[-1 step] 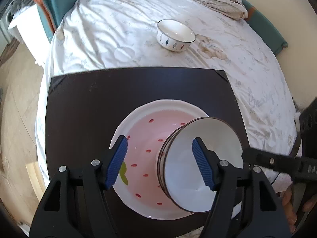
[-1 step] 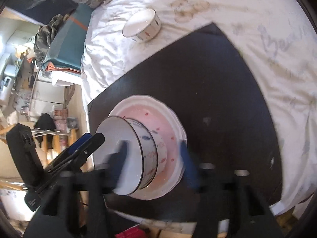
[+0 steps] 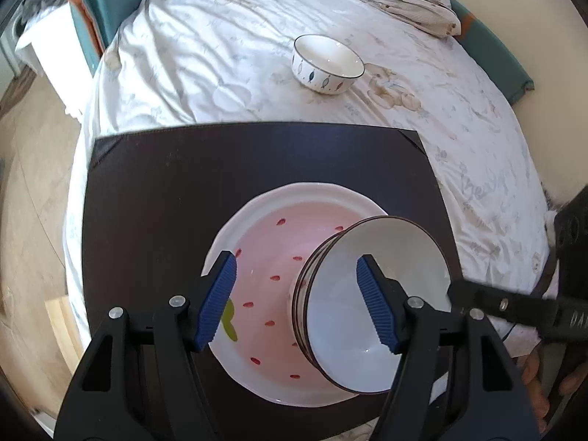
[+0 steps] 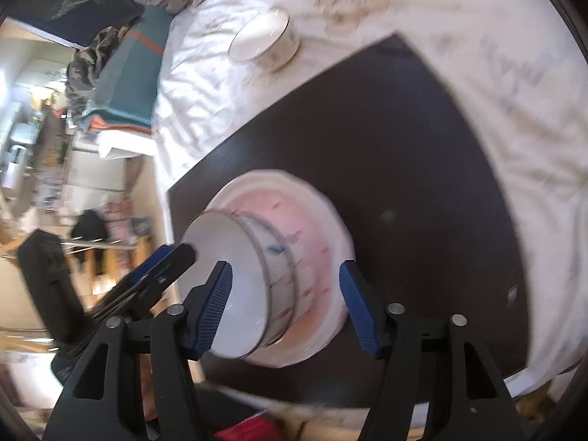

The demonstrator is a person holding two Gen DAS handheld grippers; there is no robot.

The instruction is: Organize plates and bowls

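While both pairs of blue-padded fingers stand spread and grasp nothing, the left gripper (image 3: pixel 296 299) and right gripper (image 4: pixel 284 303) frame the stacked white dark-rimmed ceramic bowls (image 3: pixel 371 294) (two nested), resting in the pink strawberry-patterned plate (image 3: pixel 264 275) on the dark square mat (image 3: pixel 183 202). Far beyond, another white patterned bowl (image 3: pixel 328 63) sits on the white bedsheet (image 3: pixel 220 66).

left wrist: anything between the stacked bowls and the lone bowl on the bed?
Only the plate's far rim, bare dark mat, then bedsheet, between bowls and lone bowl.
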